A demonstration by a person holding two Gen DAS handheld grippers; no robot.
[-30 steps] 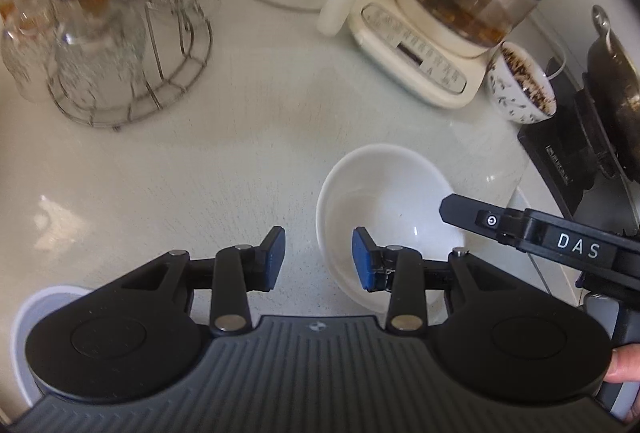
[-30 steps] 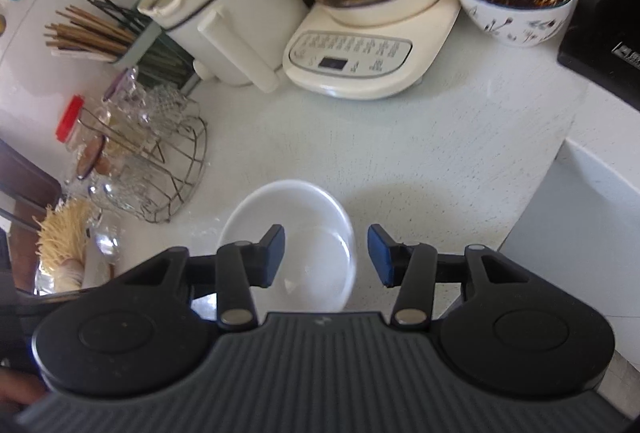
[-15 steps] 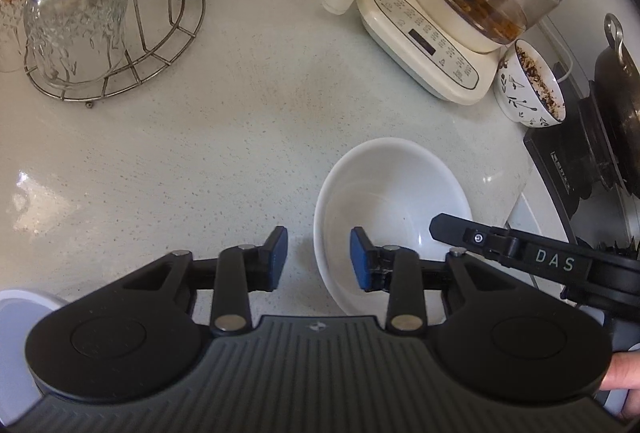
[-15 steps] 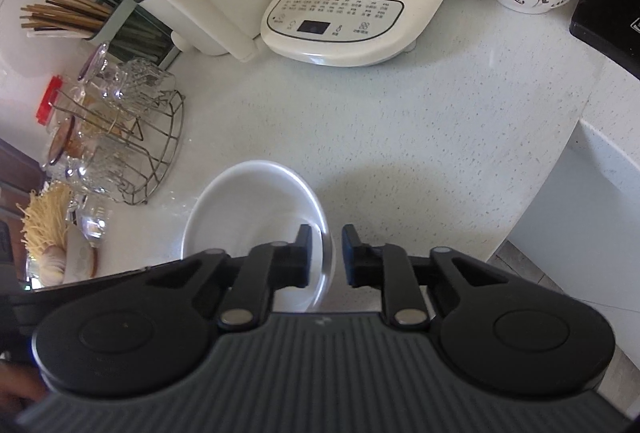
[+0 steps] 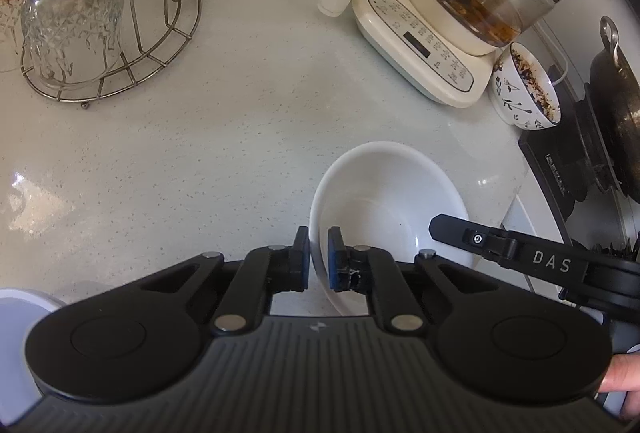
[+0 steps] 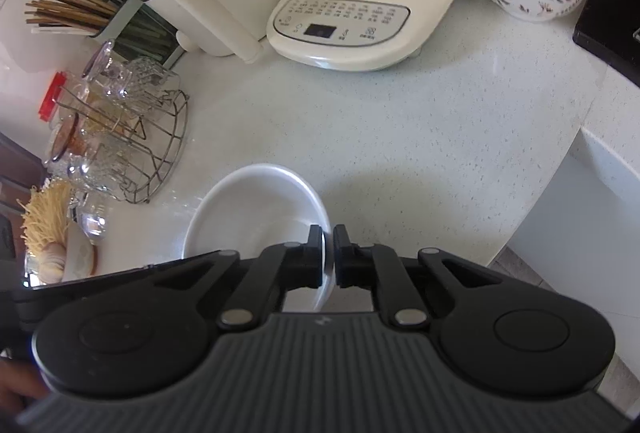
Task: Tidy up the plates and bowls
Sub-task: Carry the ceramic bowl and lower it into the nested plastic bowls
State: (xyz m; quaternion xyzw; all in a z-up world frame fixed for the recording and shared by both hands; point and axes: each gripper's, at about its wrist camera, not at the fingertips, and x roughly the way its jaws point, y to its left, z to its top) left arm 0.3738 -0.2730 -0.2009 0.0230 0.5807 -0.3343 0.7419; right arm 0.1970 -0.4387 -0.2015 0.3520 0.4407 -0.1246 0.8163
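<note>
White letters "DAS" stand on the right tongs (image 5: 552, 265); appliance panel (image 6: 340, 23) markings unreadable

My left gripper (image 5: 318, 259) pinches the near left rim of the white bowl (image 5: 390, 201) on the speckled counter (image 5: 224, 137); my right gripper (image 5: 520, 253) reaches in at the bowl's right side. Beyond stand a wire rack of glasses (image 5: 108, 33), a kettle base (image 5: 424, 41) and a patterned bowl (image 5: 520, 93).

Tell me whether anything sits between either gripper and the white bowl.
Nothing does. The left gripper is shut on the white bowl at its left rim, and the right gripper is shut on its right rim.
</note>
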